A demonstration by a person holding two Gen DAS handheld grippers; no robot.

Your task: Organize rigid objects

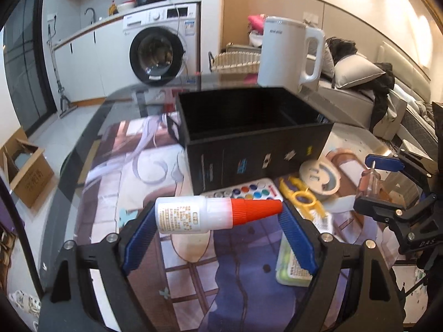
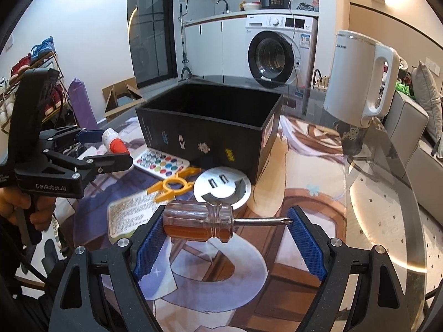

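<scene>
Left wrist view first: our left tongs hold a white glue bottle with an orange cap crosswise, base against the 9 o'clock pad, cap tip against the 3 o'clock pad, jaws partly spread to the bottle's length. At 12 o'clock beyond it stands the open black box on the glass counter. Just beside the box's near wall lie a paint palette, a yellow plastic tool and a round metal disc, all toward 1 to 2 o'clock. A green packet lies at 4 o'clock under the blue pad. A white kettle stands behind the box.

In the right wrist view our right tongs grip a screwdriver lengthwise, clear amber handle against the 9 o'clock pad, metal tip touching the 3 o'clock pad, jaws likewise partly spread. At 12 o'clock lies the disc, then the box behind it; a printed leaflet lies at 10 o'clock. We see the left tongs at 9 o'clock with the bottle, a hand on the grip.
</scene>
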